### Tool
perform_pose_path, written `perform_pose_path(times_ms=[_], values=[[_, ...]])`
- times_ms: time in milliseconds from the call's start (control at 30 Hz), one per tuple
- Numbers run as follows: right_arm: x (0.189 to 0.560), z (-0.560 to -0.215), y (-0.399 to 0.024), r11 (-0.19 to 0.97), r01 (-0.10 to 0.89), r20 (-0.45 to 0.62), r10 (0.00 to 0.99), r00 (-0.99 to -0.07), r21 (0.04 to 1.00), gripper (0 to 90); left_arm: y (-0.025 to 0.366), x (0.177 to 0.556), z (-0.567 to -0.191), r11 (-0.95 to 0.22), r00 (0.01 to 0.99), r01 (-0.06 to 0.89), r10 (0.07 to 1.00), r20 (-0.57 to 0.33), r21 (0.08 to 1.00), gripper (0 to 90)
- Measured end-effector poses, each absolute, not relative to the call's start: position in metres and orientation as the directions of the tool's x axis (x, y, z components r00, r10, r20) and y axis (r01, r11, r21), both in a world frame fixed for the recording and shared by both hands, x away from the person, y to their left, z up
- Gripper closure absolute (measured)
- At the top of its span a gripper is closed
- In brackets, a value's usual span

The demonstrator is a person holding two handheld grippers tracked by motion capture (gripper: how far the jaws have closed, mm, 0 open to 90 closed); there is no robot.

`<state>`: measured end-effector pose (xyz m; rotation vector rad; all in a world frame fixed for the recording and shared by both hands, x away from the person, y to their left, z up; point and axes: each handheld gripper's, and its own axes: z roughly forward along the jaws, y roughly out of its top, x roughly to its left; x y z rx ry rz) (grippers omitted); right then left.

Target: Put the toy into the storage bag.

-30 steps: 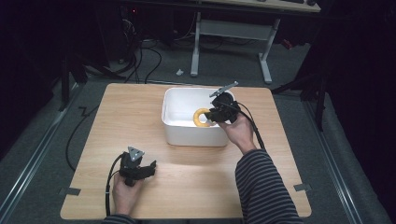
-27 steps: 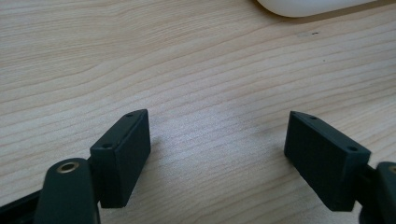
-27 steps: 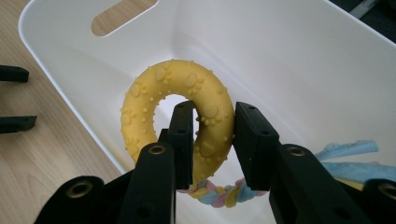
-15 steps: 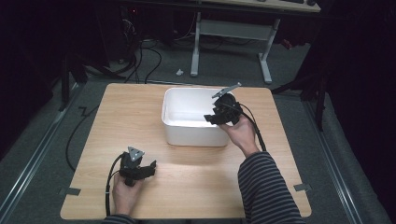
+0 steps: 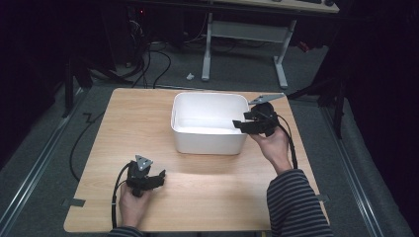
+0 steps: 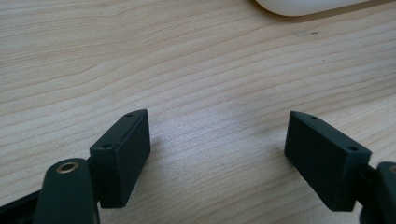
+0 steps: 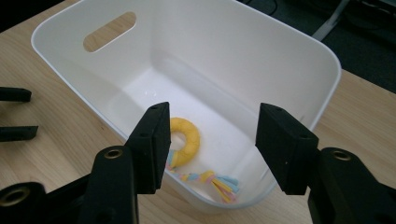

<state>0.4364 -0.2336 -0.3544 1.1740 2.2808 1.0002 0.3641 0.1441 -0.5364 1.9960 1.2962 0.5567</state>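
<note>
Lying on the floor of the white tub (image 7: 261,60), toward the lower middle of the right gripper view, a yellow ring toy (image 7: 184,140) with a pastel braided tail is seen, free of any grip. The right claw (image 7: 210,144) is held above the tub's near rim, its jaws having just been opening, with nothing pressed between them. In the high view the right claw (image 5: 243,121) is seen at the tub's (image 5: 207,140) right edge, held by a hand on a striped sleeve (image 5: 296,205). The left claw (image 5: 157,178) is seen at the lower left of the wooden counter (image 5: 148,123), well apart from the tub. In the left gripper view its jaws are spread wide over bare counter (image 6: 187,56).
</note>
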Motion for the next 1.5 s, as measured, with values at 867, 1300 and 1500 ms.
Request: perform_pose_path(times_ms=[867, 1300, 1500], values=[[0.39, -0.345, -0.301, 0.249, 0.534, 0.039, 0.882, -0.47, 0.808, 42.9, 0.144, 0.364, -0.536, -0.27, 0.411, 0.618, 0.912, -0.011, 0.738, 22.9], [0.355, -0.343, -0.326, 0.225, 0.513, 0.023, 0.901, -0.433, 0.828, 42.0, 0.144, 0.364, -0.536, -0.269, 0.411, 0.618, 0.911, -0.012, 0.738, 22.9], [0.338, -0.339, -0.331, 0.23, 0.48, 0.0, 0.902, -0.432, 0.847, 42.3, 0.144, 0.364, -0.536, -0.269, 0.411, 0.618, 0.911, -0.012, 0.738, 22.9]])
